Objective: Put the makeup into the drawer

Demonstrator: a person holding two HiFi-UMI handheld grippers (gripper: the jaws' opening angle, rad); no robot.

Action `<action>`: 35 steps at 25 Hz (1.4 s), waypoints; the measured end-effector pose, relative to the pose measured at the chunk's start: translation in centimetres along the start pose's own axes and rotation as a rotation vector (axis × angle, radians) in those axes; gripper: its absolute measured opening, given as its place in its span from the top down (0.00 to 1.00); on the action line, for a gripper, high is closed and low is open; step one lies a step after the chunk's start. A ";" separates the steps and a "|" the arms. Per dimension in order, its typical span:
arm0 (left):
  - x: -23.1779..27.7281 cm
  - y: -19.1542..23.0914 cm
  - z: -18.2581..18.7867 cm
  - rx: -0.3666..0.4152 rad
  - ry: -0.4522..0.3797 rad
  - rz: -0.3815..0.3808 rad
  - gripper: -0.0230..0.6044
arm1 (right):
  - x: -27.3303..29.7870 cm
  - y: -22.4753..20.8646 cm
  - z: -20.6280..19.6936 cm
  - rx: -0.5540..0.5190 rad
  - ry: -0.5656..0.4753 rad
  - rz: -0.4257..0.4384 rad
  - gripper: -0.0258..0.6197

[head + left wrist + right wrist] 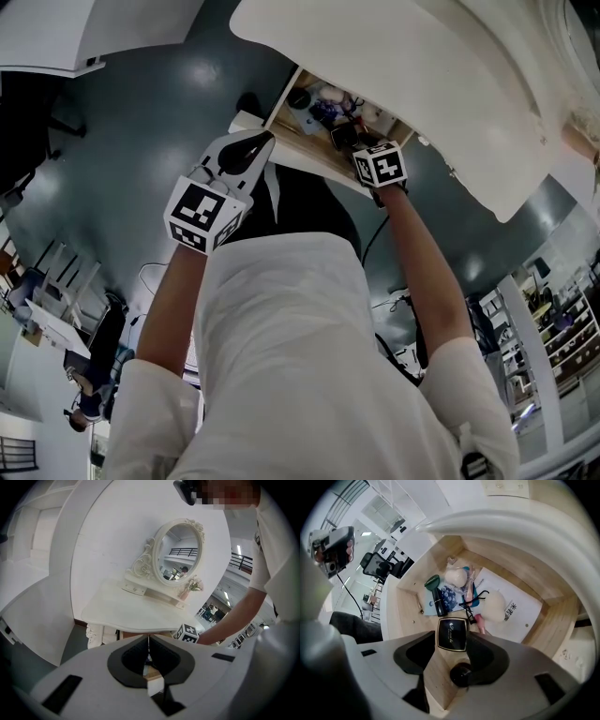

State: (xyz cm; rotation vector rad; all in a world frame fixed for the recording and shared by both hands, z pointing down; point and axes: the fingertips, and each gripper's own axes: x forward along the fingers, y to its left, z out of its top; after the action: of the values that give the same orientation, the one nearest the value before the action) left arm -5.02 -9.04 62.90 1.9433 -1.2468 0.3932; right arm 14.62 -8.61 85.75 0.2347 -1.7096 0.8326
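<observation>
Between the spread jaws of the right gripper (452, 644), close to their root, lay a small round black object (461, 674) that could not be identified. At the jaw tips a square black compact with a gold border (452, 631) lay flat on the floor of the open light wooden drawer (405, 620). The pads stood just beside its edges, and no grip on it was evident. Just beyond the compact were a pink stick (480, 625), a black tube (439, 606) and a blue patterned pouch (450, 595). Farther on lay two round cream puffs (456, 577) and a white printed sheet (520, 606).

The left gripper (149, 641) had its jaws pressed together with nothing between them, near the drawer's edge. Beyond its tips stood the white dressing table (122, 613). Farthest off was an oval mirror in an ornate white frame (178, 550).
</observation>
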 end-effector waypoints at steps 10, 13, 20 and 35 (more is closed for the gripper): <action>-0.6 -1.8 1.0 0.028 -0.038 -0.006 0.93 | -4.1 0.2 1.8 -0.017 -0.174 -0.062 0.64; -0.6 -2.5 1.7 0.040 -0.056 -0.007 0.93 | -5.9 0.3 2.4 -0.029 -0.226 -0.069 0.65; -2.2 -4.2 2.4 0.082 -0.073 -0.005 0.93 | -9.8 1.2 2.7 -0.078 -0.303 -0.093 0.74; -7.6 -6.1 3.1 0.113 -0.103 -0.078 0.93 | -18.0 3.9 3.8 -0.047 -0.535 -0.163 0.89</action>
State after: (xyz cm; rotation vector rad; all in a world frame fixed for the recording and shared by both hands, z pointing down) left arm -3.75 -5.23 53.52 2.1253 -1.2322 0.3334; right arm 15.25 -12.94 67.46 0.5985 -2.1684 0.6406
